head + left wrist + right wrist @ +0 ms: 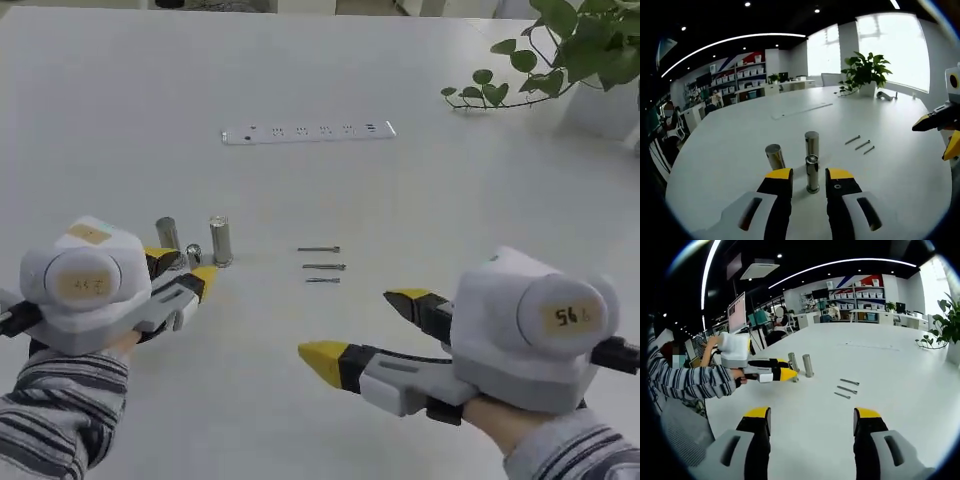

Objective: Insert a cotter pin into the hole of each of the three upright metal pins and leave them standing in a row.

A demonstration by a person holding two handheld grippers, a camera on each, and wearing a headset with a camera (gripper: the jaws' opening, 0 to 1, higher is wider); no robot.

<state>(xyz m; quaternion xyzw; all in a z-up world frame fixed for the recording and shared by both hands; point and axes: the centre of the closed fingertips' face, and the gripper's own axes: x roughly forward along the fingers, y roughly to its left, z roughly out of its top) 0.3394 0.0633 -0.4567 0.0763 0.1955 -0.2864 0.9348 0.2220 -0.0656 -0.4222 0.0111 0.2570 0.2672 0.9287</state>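
Open-plan office: bin-lined shelves (875,301), monitor (736,312), long white table (120,120)

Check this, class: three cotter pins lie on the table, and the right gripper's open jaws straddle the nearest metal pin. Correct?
No: the left gripper has its open jaws astride the nearest metal pin, per the left gripper view. Three cotter pins lie on the table.

The left gripper (183,264) - a white-and-grey shell with black, yellow-tipped jaws - is held low and level, its jaws a narrow gap apart. The right gripper (362,328), of the same make, points forward and inward with its jaws spread wide. The right hand (495,420) grips it from beneath. Both forearms wear grey-and-white striped sleeves (55,410) - well apart.
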